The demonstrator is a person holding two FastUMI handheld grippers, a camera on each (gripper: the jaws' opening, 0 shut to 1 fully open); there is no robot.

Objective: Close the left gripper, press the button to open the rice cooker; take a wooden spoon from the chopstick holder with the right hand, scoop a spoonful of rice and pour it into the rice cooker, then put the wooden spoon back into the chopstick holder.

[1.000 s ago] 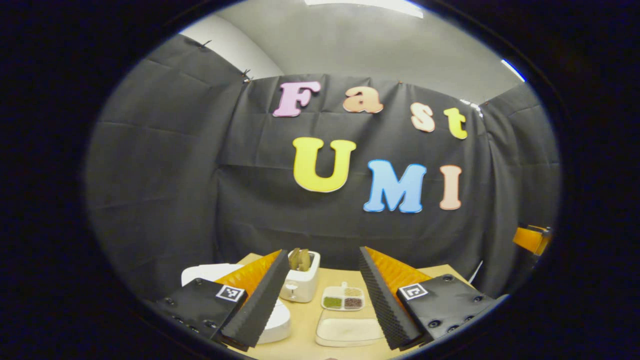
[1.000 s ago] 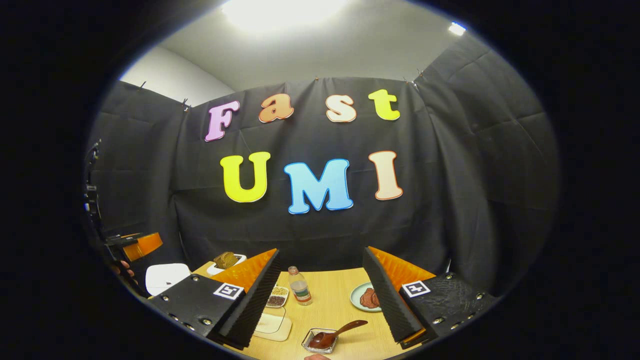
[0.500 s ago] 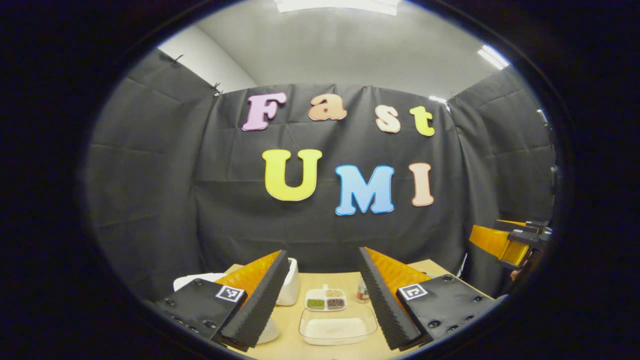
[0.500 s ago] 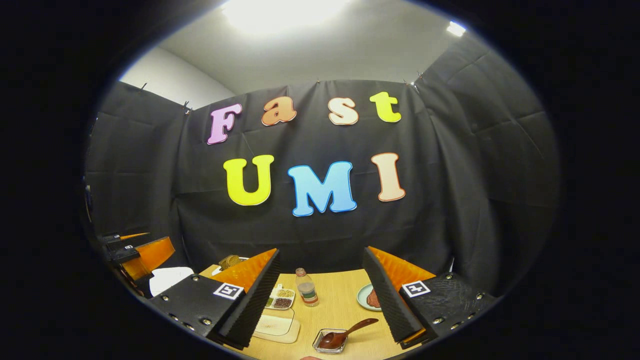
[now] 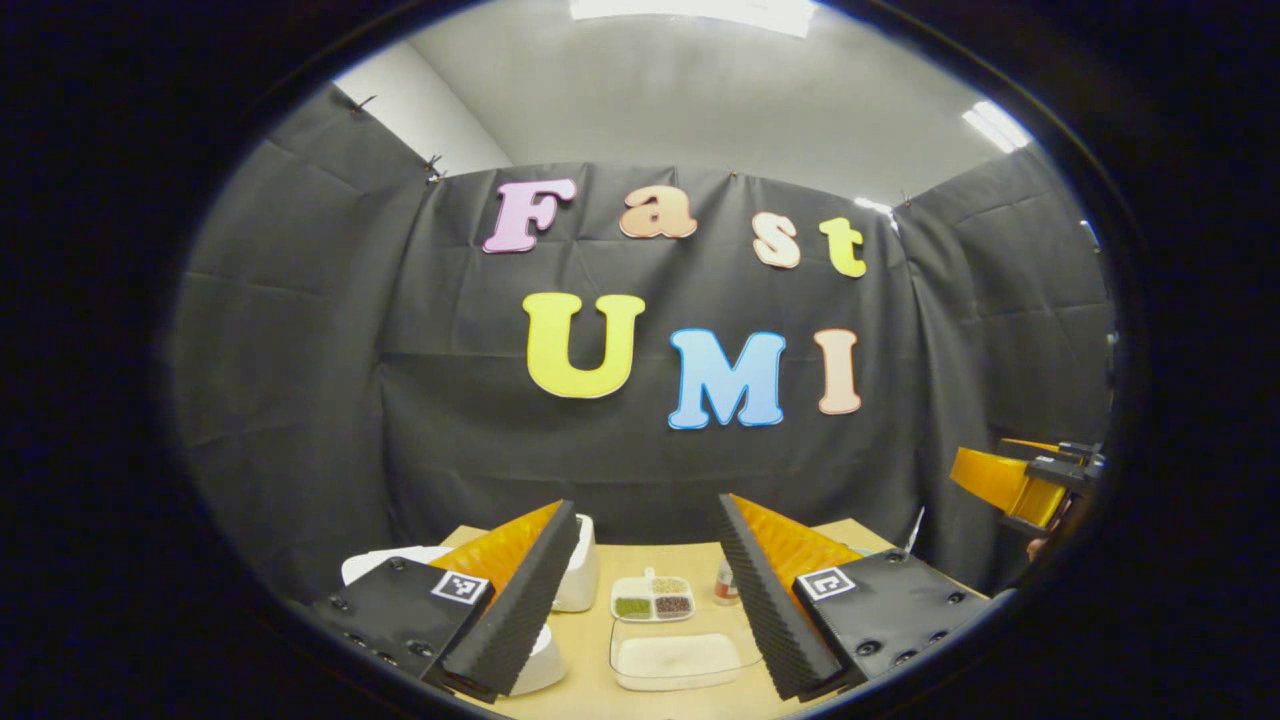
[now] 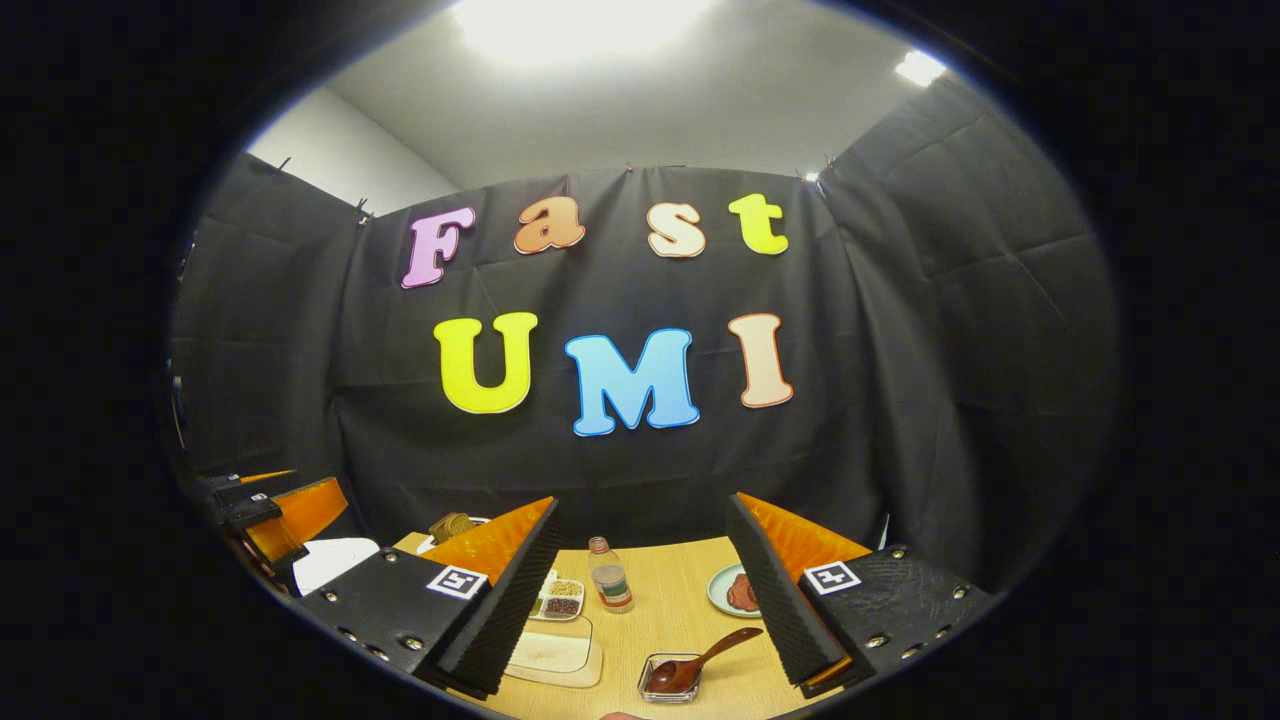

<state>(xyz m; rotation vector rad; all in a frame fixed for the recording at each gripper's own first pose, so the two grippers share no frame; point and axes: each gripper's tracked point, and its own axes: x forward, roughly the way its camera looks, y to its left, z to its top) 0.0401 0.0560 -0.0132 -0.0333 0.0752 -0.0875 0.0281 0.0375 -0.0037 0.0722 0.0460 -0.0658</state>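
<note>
Grippers: left gripper [image 5: 647, 600] and right gripper [image 6: 640, 590] both wide, empty. Views barely shifted since half a second ago; cooker [image 5: 535, 660] unpressed, task not begun.

bottle [image 6: 609, 586]: upright, mid-table [image 6: 670, 610]
divided dish [image 5: 653, 599]: holds green, brown and tan grains
plate [image 6: 728, 592]: right of bottle, reddish-brown food on it
small glass dish [image 6: 672, 677]: near edge, dark spoon [image 6: 705, 658] resting in it

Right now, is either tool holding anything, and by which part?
Nothing is held. The left tool and the right tool both stand open above the table, with nothing between the fingers.
</note>
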